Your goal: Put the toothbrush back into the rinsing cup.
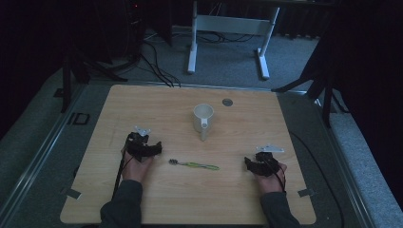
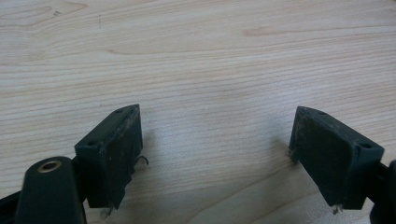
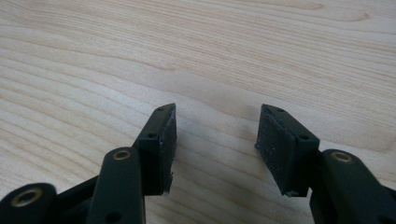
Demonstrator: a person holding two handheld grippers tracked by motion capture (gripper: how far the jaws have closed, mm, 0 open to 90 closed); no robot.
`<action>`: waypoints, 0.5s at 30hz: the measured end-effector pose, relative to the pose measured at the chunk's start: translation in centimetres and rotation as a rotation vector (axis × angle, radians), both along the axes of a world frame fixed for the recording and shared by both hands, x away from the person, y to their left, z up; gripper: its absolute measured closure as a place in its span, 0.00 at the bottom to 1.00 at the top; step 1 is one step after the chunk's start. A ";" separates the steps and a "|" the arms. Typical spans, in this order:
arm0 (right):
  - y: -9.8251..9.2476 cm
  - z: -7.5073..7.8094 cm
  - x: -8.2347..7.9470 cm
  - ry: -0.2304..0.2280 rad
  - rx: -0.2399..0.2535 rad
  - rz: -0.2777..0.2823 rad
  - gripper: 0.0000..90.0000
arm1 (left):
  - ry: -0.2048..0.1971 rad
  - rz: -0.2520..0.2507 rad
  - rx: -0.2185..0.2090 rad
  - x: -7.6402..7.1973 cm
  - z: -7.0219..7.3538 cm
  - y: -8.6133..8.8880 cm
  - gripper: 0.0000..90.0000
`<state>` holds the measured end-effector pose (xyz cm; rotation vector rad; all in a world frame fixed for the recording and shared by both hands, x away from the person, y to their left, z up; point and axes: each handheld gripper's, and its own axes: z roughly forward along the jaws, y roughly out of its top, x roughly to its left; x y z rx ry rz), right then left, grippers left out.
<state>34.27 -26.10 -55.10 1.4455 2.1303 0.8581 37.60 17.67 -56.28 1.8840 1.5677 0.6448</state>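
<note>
A white mug (image 1: 203,119) stands upright near the middle of the wooden table (image 1: 157,104), its handle toward the person. A green toothbrush (image 1: 196,165) lies flat in front of it, bristle end to the left. My left gripper (image 1: 151,148) rests on the table left of the toothbrush. In the left gripper view its jaws (image 2: 215,135) stand wide apart over bare wood. My right gripper (image 1: 251,163) sits on the table right of the toothbrush. Its jaws (image 3: 215,128) are apart with nothing between them.
A small grey round disc (image 1: 227,101) lies at the far side of the table, behind the mug. Beyond the table stands a white desk frame (image 1: 228,28), with cables on the grey carpet and dark stands at both sides.
</note>
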 end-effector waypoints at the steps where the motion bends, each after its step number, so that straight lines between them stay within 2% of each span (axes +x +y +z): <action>1: -0.1 0.0 -0.1 0.001 0.009 0.000 0.53 | 0.000 0.000 0.000 0.0 0.0 0.0 0.20; 8: -0.3 0.0 -0.4 0.002 0.017 0.028 0.54 | -0.002 0.007 -0.001 0.0 0.0 -0.1 0.20; 15: 0.5 0.5 -0.5 -0.011 -0.001 0.090 0.54 | -0.001 0.002 -0.001 0.0 0.0 0.0 0.20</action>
